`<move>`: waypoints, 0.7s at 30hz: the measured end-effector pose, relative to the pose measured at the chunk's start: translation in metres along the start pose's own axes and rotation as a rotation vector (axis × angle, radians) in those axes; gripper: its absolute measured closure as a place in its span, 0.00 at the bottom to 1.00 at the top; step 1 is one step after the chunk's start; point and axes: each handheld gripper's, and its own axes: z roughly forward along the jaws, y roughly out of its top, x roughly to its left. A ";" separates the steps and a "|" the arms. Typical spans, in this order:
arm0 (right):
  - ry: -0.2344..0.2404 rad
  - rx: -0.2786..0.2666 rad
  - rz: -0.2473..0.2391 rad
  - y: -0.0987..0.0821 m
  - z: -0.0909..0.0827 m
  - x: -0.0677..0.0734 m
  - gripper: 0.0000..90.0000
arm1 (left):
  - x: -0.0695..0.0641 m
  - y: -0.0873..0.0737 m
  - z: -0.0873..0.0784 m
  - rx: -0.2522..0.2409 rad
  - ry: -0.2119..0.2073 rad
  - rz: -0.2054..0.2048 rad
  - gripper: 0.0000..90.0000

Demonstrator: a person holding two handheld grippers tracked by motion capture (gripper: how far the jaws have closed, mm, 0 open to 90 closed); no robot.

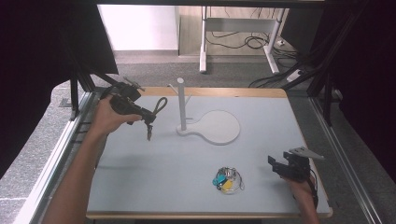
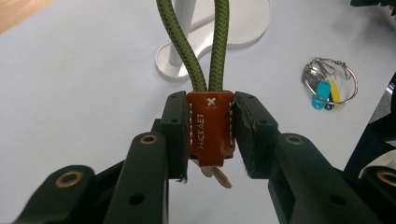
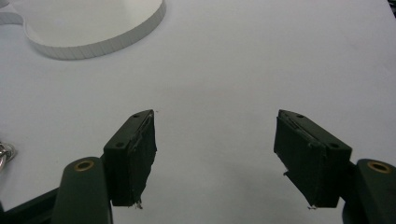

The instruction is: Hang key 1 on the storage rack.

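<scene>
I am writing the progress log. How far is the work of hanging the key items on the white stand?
Done: the left gripper has picked up the green cord loop and is shut on its brown leather tab. In hand: it holds the loop in the air beside the white stand, not yet hung. Left: the key ring with coloured tags lies on the table; the right gripper is open near it.

Stand [image 1: 208, 125] mid-table [image 1: 140, 177]; key bunch [image 1: 227, 179] in front, nearer R gripper [image 1: 276, 165].

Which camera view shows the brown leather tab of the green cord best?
The left gripper view: the leather tab sits close up between the jaws, stitching and lettering legible. In the high view it is small and dark. The right gripper view gives nothing of it.
</scene>
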 end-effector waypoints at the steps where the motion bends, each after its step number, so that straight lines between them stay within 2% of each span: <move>1: 0.000 0.001 0.001 0.000 0.000 0.000 0.33 | 0.001 0.002 0.000 0.002 0.001 0.000 0.74; 3: 0.000 0.000 -0.002 0.000 0.000 0.000 0.33 | 0.004 0.004 -0.001 -0.005 -0.009 -0.001 0.74; 12: 0.001 0.000 0.000 0.000 0.000 0.000 0.33 | 0.013 0.010 -0.005 -0.029 -0.007 -0.017 0.74; 16: 0.002 0.003 -0.007 0.000 0.001 0.001 0.33 | 0.017 0.014 -0.001 -0.053 -0.023 -0.025 0.74; 21: 0.000 0.005 -0.007 0.000 0.001 0.002 0.33 | 0.022 0.018 0.002 -0.060 -0.031 -0.039 0.74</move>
